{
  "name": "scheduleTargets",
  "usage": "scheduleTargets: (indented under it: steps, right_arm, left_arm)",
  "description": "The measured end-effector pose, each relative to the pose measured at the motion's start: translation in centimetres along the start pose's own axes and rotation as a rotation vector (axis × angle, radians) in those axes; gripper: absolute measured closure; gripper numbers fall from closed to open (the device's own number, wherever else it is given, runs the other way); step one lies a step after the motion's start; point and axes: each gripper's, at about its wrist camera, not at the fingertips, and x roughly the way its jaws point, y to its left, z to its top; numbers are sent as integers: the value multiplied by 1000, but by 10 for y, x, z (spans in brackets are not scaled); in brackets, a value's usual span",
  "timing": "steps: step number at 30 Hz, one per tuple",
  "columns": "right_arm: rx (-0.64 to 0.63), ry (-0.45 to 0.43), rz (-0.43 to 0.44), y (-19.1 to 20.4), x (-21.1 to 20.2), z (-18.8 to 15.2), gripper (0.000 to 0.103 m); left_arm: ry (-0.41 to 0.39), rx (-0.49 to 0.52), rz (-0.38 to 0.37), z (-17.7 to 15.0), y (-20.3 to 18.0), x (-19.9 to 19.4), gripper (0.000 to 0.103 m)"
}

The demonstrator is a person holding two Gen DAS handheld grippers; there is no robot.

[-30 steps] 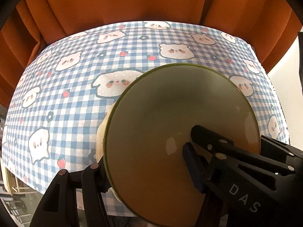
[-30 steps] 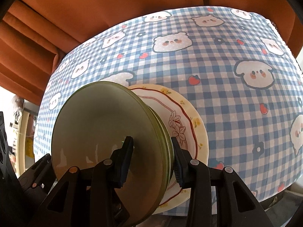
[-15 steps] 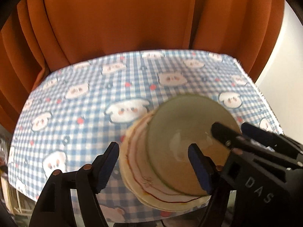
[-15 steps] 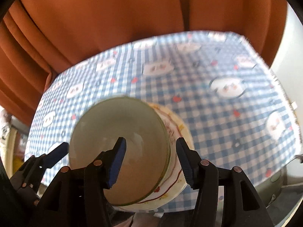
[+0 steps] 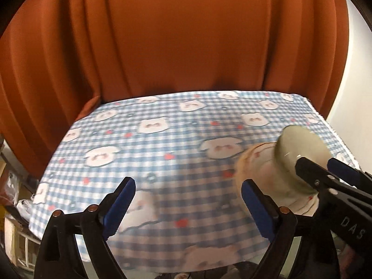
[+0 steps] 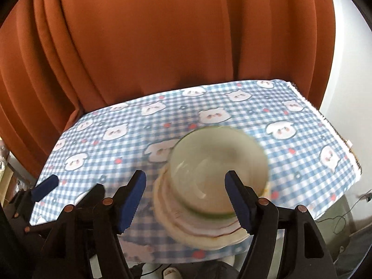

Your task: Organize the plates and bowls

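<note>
A pale green bowl (image 6: 218, 169) sits upright on a stack of cream plates with red trim (image 6: 197, 230), near the front edge of the blue checked tablecloth (image 6: 116, 151). My right gripper (image 6: 186, 200) hangs above and in front of the stack; its jaws are opening and its pads stay off the bowl. In the left wrist view the bowl (image 5: 300, 153) and plates (image 5: 255, 169) lie at the right, outside my left gripper (image 5: 188, 207). Its jaws are opening too, with only cloth (image 5: 162, 151) behind them. The right gripper (image 5: 325, 172) shows beside the bowl there.
An orange curtain (image 5: 186, 46) hangs right behind the table. A white wall (image 6: 348, 69) stands to the right, with cables on the floor (image 6: 337, 223) below the table's right edge. The left gripper (image 6: 44, 187) pokes in at the lower left of the right wrist view.
Both grippers let go of the green bowl, opened wider and drew back and up. The left gripper swung left, so the bowl and plates now sit at its right.
</note>
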Motion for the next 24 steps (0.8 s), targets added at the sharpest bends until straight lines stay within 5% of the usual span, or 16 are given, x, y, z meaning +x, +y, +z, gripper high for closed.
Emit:
scheduleTargets:
  steps: [13,24]
  right_arm:
    - [-9,15,34,59,1,-57,28]
    - [-56,5,44,80,-6,-69,27]
  left_arm:
    - [-9,-47,39,-46,76,-23,9]
    - [-21,-58,28,-51,85,-31,9]
